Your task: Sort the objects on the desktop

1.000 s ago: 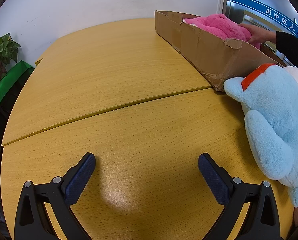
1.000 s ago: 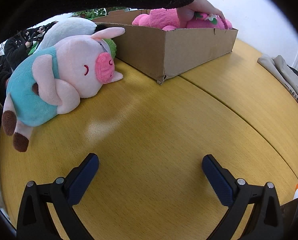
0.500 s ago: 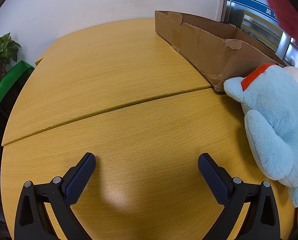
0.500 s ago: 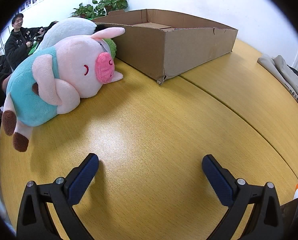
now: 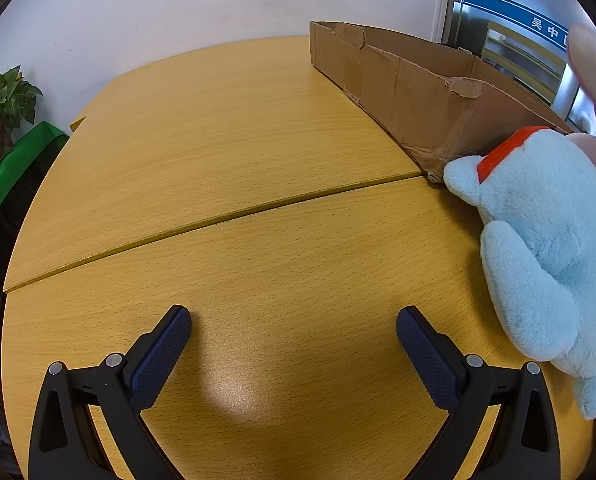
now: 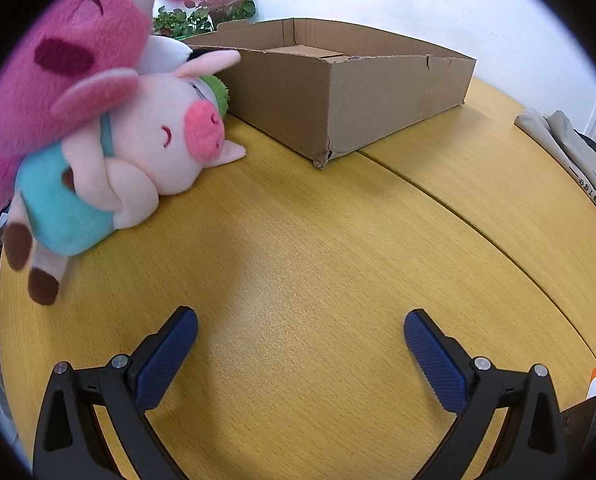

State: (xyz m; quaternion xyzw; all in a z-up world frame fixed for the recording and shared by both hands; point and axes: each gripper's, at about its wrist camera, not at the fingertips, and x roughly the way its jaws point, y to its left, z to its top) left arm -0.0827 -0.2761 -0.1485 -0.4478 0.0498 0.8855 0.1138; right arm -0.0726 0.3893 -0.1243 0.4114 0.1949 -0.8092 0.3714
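The round yellow wood-grain table point(image 6: 317, 240) fills both my views, split by a curved seam into two leaves. On it sits the shallow brown cardboard box point(image 6: 337, 92), torn at its near corner; from the right wrist I see part of its floor, a folded flap, and nothing else I can make out inside. From the left wrist I see only the box's outer wall point(image 5: 409, 88), so its inside is hidden there.

Next in size, a blurred magenta plush toy point(image 6: 58, 68) hangs in the upper left of the right view, above the table and partly cut off by the lens edge; I cannot tell what holds it. It covers part of the pale pink plush pig in a teal shirt point(image 6: 138, 156), which lies on its side just beside the box's near corner. Behind the pig's head, a white plush and a green fuzzy thing peek out, too hidden to identify.

In the left view a light blue plush with a red band point(image 5: 545, 232) lies touching the box corner, its far side cut off by the frame.

My left gripper point(image 5: 294, 324) hovers over bare table, jaws spread wide, gripping nothing. My right gripper point(image 6: 301, 326) is the same: jaws wide apart, nothing between.

A folded beige cloth bag point(image 6: 569, 152) lies at the table's far right edge; potted green plants point(image 5: 2, 108) stand by the wall.
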